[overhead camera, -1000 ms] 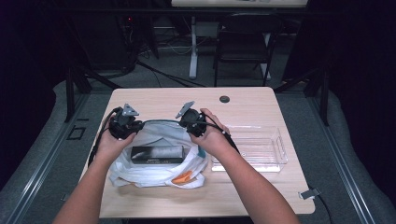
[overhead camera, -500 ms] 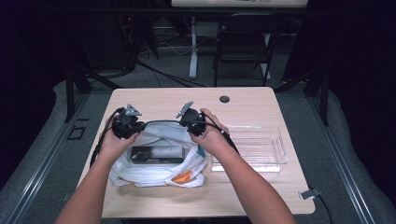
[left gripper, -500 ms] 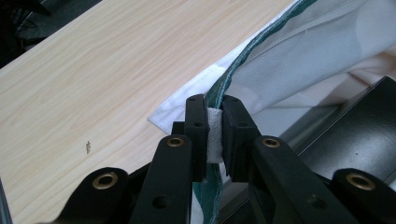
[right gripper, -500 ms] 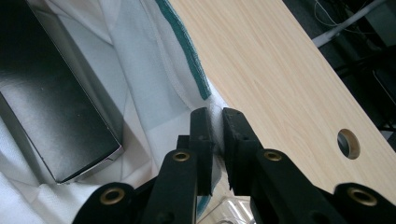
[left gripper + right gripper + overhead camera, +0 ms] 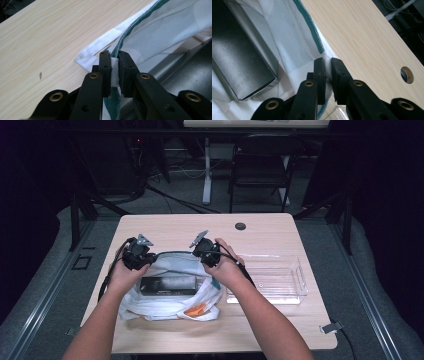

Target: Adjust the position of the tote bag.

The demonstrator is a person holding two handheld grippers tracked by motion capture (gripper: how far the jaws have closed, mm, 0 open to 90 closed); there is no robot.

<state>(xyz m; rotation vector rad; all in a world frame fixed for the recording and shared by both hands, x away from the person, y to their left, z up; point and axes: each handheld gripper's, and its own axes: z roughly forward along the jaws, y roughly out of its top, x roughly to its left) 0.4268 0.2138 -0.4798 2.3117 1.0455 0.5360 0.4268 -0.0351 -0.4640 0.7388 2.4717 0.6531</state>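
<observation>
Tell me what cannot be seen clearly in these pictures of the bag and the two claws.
- Orange item, high view: bag cloth covers most of it.
- Dark box, right gripper view: cut off by the frame edge.
- Box label, high view: too small to read.
- Clear tray: contents cannot be told.

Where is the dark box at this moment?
In the high view the dark box lies inside the open white bag, between the two hands, left of the clear tray; an orange item lies just in front of it.
</observation>
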